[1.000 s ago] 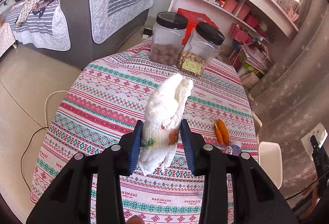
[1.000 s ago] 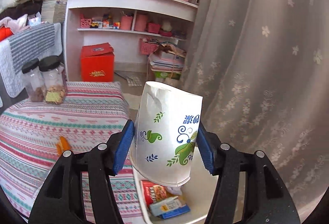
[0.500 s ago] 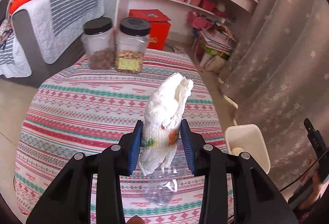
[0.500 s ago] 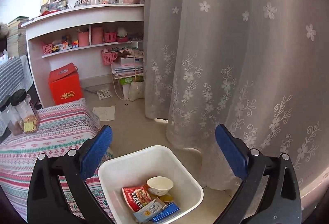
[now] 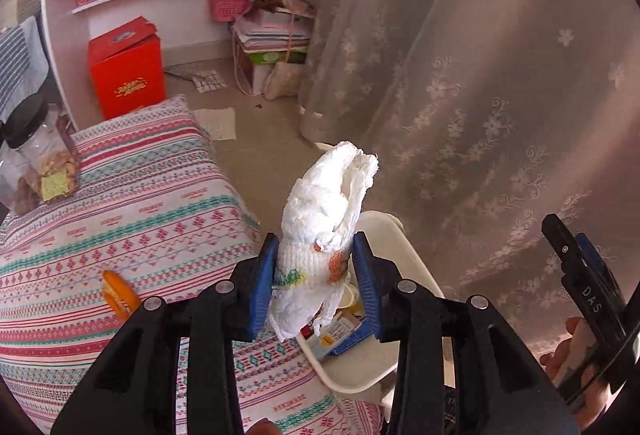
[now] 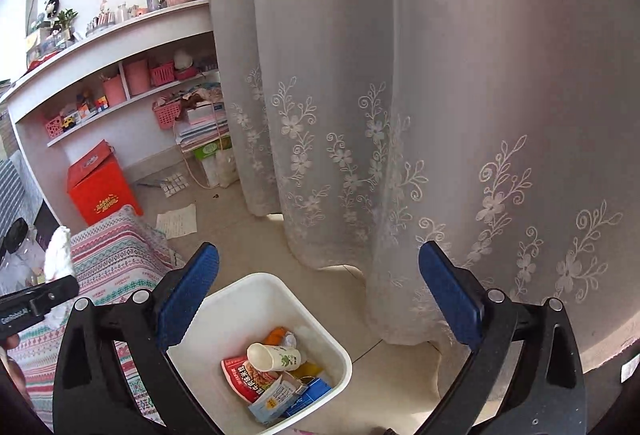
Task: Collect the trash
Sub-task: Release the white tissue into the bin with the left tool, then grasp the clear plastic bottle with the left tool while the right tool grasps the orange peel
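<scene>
Our left gripper [image 5: 314, 281] clamps a crumpled paper towel [image 5: 326, 219] above the white bin [image 6: 264, 291]; our right gripper [image 6: 318, 285] gapes wide, empty, over the paper cup [image 6: 274, 356].

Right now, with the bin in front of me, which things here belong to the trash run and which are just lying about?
Job:
- crumpled tissue, clamped in the left gripper
- white bin, paper cup already inside
- right gripper, open over the bin
- orange wrapper on the table

Lying about:
- snack jar
- red box
- curtain
</scene>
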The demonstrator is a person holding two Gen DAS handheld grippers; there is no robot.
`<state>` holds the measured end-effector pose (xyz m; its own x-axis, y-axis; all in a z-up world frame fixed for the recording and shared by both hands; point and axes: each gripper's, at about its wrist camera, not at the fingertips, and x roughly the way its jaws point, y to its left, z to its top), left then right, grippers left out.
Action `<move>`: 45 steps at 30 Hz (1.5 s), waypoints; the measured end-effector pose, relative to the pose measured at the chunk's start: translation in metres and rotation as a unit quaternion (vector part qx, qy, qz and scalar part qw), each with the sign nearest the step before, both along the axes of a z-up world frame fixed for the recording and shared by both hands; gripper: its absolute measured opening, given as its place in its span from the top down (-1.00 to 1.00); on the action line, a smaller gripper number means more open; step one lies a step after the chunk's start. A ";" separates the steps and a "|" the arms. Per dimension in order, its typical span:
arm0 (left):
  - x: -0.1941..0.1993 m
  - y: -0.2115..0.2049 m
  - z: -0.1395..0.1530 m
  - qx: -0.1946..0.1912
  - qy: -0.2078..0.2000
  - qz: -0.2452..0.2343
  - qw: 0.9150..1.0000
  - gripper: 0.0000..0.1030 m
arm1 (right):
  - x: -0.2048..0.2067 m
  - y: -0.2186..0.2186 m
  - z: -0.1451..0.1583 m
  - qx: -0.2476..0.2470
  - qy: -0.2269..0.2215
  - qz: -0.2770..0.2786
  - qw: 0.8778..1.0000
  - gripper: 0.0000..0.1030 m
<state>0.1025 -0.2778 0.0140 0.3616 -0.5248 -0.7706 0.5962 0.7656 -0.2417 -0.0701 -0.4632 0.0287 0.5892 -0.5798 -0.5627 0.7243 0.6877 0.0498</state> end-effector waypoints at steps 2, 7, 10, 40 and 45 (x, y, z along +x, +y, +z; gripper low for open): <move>0.001 -0.016 -0.008 0.001 0.017 -0.010 1.000 0.23 | -0.001 -0.001 0.001 0.000 -0.001 -0.002 1.000 -0.87; 0.001 -0.028 -0.021 -0.007 0.055 -0.016 0.998 -0.11 | 0.001 -0.002 0.000 0.003 0.005 0.001 1.000 -0.87; 0.001 -0.017 -0.019 -0.003 0.052 -0.014 0.999 -0.20 | 0.004 0.001 0.001 0.000 0.008 0.009 1.000 -0.87; 0.034 0.129 -0.165 0.273 0.153 0.057 0.948 -0.27 | 0.081 0.089 -0.023 0.066 0.089 0.185 0.977 -0.87; 0.026 0.159 -0.142 0.227 0.131 0.080 0.962 -0.23 | 0.106 0.109 -0.038 0.091 0.109 0.206 0.968 -0.87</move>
<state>0.1289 -0.1189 -0.1277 0.1715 -0.0665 -0.9829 0.4268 0.9043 0.0133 0.0357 -0.3540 -0.0090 0.6054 -0.1998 -0.7705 0.3967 0.9149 0.0744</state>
